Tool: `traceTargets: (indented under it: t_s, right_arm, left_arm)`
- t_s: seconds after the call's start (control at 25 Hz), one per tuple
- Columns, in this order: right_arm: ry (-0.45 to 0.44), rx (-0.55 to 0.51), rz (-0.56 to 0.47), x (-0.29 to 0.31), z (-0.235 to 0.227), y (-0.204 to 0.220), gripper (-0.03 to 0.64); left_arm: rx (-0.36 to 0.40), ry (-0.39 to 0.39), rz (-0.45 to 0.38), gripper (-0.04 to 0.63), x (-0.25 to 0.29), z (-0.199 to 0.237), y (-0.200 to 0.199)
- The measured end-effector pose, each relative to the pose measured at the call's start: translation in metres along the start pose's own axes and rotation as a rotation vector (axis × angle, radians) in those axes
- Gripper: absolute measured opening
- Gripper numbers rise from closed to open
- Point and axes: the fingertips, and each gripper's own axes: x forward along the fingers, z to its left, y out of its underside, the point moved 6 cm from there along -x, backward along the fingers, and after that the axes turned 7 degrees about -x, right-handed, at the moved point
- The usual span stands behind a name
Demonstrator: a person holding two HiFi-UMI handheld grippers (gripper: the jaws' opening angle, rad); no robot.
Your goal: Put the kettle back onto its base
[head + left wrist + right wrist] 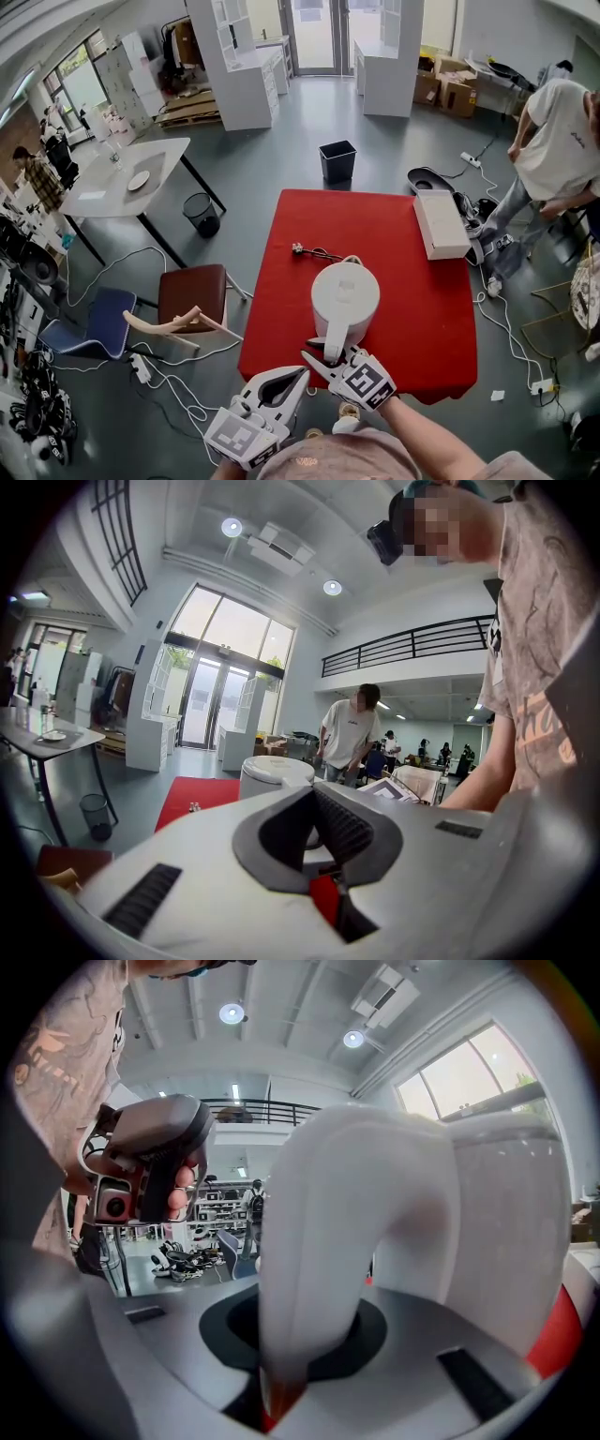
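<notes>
A white kettle [345, 295] stands upright near the front of the red table [412, 309]. Its black cord [314, 251] runs from a plug to its far side, and the base under it is hidden. My right gripper [328, 354] reaches in from the front edge, its jaws standing either side of the kettle's handle [328, 1241] with a thin dark gap on both sides; it is open. The kettle's body [511, 1232] fills the right of the right gripper view. My left gripper [302, 377] hangs off the table's front left, tips together, with nothing in it.
A flat white box [441, 223] lies at the table's far right corner. A black bin [337, 159] stands behind the table, a brown chair [187, 300] to its left. A person [558, 141] stands at the right, and cables trail over the floor.
</notes>
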Motion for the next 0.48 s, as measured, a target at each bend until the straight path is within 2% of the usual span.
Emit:
traceTargets:
  t_s: [0.16,0.32,0.48]
  right_arm:
    - [0.079,0.012,0.025,-0.002,0.001,0.002,0.107]
    - [0.078,0.014,0.079,0.001,0.004,0.010,0.170]
    - [0.102,0.017,0.078,-0.006,0.000,0.011,0.170]
  left_arm:
    - [-0.033,-0.003,0.033,0.000,-0.005,-0.007,0.002]
    - [-0.032,0.005,0.052,0.000,-0.010,-0.008,0.008]
    - [-0.028,0.012,0.034,0.000,-0.009,-0.011,0.006]
